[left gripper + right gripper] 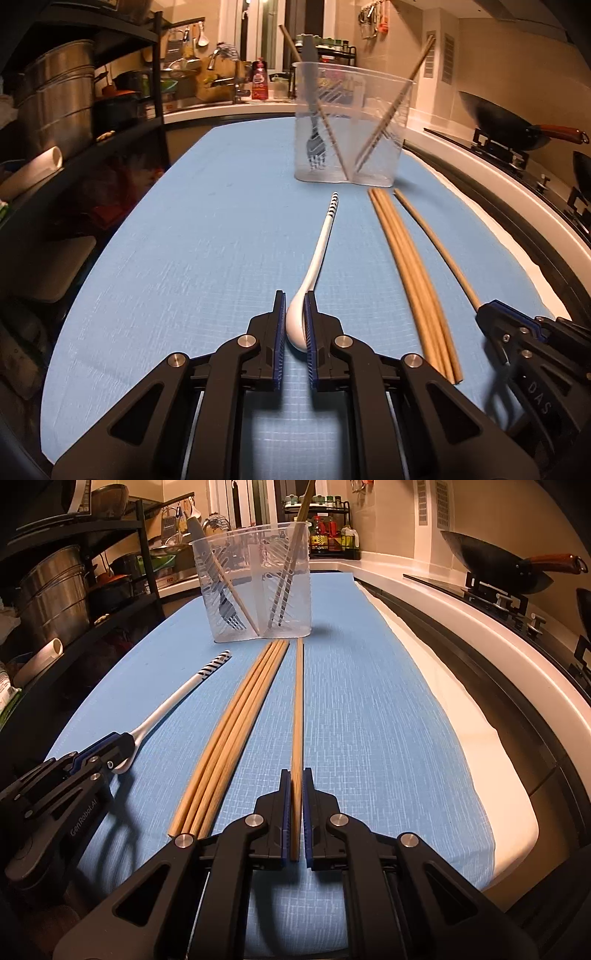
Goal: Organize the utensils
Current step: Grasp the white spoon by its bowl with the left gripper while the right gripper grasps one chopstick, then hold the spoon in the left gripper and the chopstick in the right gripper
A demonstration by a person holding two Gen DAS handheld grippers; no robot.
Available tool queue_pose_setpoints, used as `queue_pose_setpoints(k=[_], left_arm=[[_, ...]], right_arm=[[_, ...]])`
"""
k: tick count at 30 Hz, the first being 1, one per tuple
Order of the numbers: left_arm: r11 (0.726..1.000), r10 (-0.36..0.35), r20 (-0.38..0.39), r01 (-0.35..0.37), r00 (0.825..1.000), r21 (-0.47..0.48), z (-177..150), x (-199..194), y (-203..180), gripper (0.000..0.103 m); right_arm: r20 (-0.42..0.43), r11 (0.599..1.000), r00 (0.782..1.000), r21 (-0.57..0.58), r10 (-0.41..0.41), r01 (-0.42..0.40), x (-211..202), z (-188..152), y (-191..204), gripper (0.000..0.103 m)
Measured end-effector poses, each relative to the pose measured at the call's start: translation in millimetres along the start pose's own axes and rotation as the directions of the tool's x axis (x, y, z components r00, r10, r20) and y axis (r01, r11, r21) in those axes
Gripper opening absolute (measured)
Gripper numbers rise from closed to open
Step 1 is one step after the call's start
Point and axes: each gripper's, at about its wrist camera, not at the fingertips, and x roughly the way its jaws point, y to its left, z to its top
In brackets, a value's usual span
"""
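My left gripper (295, 299) is shut on the bowl of a white spoon (317, 258) with a striped handle end, lying on the blue cloth (184, 240). My right gripper (295, 775) is shut on a single wooden chopstick (297, 709) that lies on the cloth. A bundle of three chopsticks (236, 720) lies between the spoon (177, 698) and the single one. A clear plastic utensil holder (351, 122) stands ahead, with a fork and chopsticks in it; it also shows in the right wrist view (258, 583). The right gripper shows in the left wrist view (484, 314).
A black shelf with steel pots (62, 96) stands to the left. A stove with a wok (506, 565) runs along the right. A sink counter with bottles (258, 81) lies behind the holder. The cloth's right edge hangs at a white counter rim (461, 709).
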Motion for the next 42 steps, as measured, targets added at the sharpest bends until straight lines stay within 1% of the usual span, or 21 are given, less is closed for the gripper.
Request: queue_pose_setpoints(k=[5,11,22,42], left_arm=[[1.000,-0.019,0.001,0.020,1.000,-0.019,0.6,1.3,3.9,0.010],[1.000,-0.022,0.008,0.022,1.000,-0.015,-0.1,4.1,2.0,0.011],[1.000,-0.003,0.021,0.003,1.000,0.021,-2.2,2.5,-3.4,0.010],[1.000,0.000,0.023,-0.001,1.000,0.024,-1.9,2.1,-5.6,0.010]], right_arm=[[0.005,1.000,1.000,0.005,0.005,-0.005,0.8,0.0,0.8,0.006],[0.011,1.000,1.000,0.004,0.007,-0.007,1.1,-0.1,0.9,0.006],[0.017,1.000,1.000,-0.003,0.003,-0.003,1.2,0.4,2.9,0.006],[0.023,1.000,1.000,-0.024,-0.009,0.009,1.8,0.3,3.9,0.006]])
